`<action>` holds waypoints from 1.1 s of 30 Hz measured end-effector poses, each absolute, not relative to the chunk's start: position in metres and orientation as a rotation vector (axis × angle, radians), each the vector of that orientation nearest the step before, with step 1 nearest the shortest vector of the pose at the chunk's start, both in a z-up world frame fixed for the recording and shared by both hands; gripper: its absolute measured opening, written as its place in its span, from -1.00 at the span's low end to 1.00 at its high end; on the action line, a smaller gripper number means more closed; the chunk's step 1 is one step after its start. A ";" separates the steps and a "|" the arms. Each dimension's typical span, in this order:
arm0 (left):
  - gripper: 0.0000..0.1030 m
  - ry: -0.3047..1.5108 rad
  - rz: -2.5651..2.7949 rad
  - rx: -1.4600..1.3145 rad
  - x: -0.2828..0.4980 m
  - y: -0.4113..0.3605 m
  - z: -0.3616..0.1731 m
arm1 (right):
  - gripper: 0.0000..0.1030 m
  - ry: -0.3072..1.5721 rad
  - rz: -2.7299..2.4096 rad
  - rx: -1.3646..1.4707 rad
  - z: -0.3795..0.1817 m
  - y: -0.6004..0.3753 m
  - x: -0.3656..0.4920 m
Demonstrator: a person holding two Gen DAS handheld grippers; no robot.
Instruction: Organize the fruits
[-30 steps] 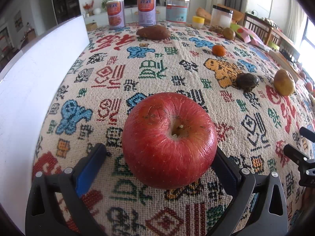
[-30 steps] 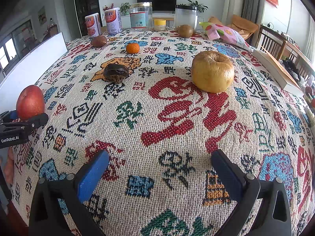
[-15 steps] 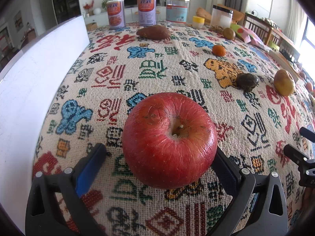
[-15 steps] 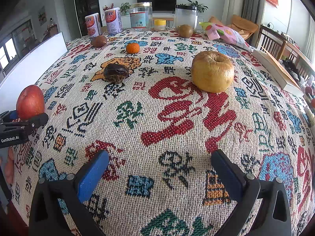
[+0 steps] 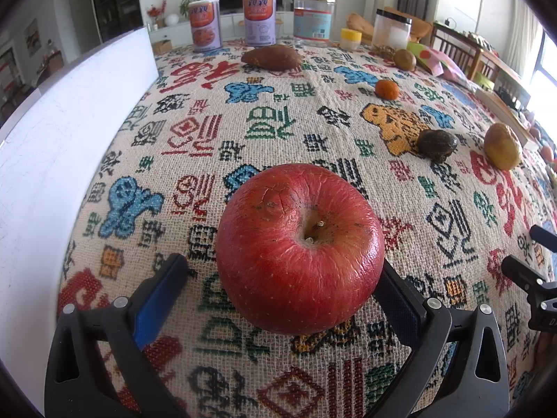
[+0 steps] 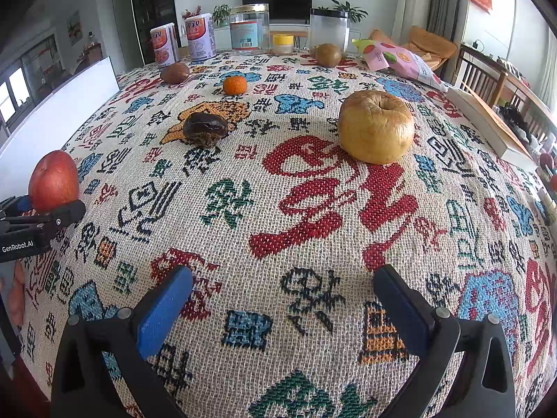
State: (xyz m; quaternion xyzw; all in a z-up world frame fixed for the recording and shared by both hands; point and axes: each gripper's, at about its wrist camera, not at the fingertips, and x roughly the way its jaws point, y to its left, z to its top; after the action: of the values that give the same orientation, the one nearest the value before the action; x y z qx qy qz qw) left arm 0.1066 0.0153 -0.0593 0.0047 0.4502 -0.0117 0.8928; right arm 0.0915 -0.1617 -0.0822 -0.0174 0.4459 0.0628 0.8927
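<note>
The big apple sits on the tablecloth between the left gripper's fingers. The orange lies at one o'clock, the cans far back at twelve.

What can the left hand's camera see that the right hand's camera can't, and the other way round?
Only the left wrist view shows the red apple's stem dimple from above, with the left tongs open around it: the right finger seems to touch it, the left finger stands apart.

Only the right wrist view shows the open, empty right tongs and the pink snack bag whole.

Both show the yellow apple, the dark wrinkled fruit, the small orange, the two cans and the patterned tablecloth.
</note>
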 end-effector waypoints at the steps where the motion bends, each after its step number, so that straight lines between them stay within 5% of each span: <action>1: 0.99 0.934 -0.024 0.010 0.107 0.015 -0.059 | 1.00 0.925 0.130 -0.036 -0.082 -0.162 0.092; 15: 0.99 0.934 -0.024 0.009 0.107 0.016 -0.059 | 1.00 0.848 0.117 0.219 -0.075 -0.201 0.083; 28: 0.99 0.935 -0.024 0.009 0.107 0.016 -0.059 | 0.98 0.862 0.295 0.066 -0.054 -0.128 0.157; 33: 0.99 0.935 -0.024 0.008 0.107 0.016 -0.060 | 0.52 0.918 0.305 -0.009 -0.070 -0.097 0.205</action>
State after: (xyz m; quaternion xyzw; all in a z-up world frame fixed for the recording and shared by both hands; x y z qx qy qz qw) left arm 0.1067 0.0162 -0.0595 0.0039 0.4505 -0.0117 0.8927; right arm 0.2046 -0.0971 -0.0698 -0.0045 0.4414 0.1464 0.8853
